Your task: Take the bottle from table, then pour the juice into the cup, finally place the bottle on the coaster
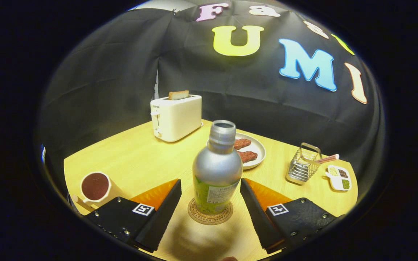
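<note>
**One bottle upright on its coaster, fingers spread to either side**

One silver bottle (pixel 217 168) with a green label stands upright on the round coaster (pixel 210 216) on the pale wooden table (pixel 140 159), its mouth uncapped. Seen from the camera riding on the gripper (pixel 210 190), the two fingers are spread wide, one on each side of the bottle's lower body; a strip of table shows between each finger and the bottle, so neither presses on it and the tongs are released. The coaster's rim shows all round the foot of the bottle, between the fingertips.

Off to the left of the left finger sits a cream cup (pixel 95 188), filled near the brim with dark red juice (pixel 94 186). Beyond the bottle, toward the back of the table, a cream toaster (pixel 175 117) holds a slice of toast (pixel 178 95) poking from its slot. Just behind the bottle's shoulder lies a plate (pixel 256 159) carrying two brownish-red pieces of food. Farther right, past the right finger, stands a small wire basket (pixel 302 165) with a pink-handled utensil (pixel 327 158) resting across it, and just beside that a little white dish (pixel 339 177) divided into compartments of seeds or grains. Black cloth hangs behind the table as the booth's wall.
</note>
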A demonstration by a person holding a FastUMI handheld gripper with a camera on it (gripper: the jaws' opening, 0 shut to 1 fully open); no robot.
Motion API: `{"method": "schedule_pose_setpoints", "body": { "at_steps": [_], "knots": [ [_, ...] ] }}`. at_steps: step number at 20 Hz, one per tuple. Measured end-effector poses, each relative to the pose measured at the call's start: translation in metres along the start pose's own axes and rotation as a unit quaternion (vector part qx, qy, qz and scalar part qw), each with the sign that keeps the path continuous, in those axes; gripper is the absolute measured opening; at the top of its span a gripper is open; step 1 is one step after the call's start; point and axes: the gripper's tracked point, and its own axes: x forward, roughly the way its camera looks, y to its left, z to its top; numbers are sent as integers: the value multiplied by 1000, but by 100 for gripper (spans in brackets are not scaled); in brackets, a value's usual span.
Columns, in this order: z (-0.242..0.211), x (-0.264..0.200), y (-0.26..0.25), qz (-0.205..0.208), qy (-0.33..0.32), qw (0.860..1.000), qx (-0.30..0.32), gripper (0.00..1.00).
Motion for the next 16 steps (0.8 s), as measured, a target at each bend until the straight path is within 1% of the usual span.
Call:
{"method": "schedule_pose_setpoints", "body": {
  "at_steps": [3, 5, 10, 12, 16],
  "knots": [
    [14, -33, -4, -25, -21, 999, 12, 98],
    [26, -56, -11, -53, -36, 998, 24, 98],
    [62, -115, -22, -107, -88, 989, 53, 98],
    [73, -135, -24, -123, -111, 984, 62, 98],
    [92, -169, -20, -143, -142, 978, 55, 97]
  ]
}}
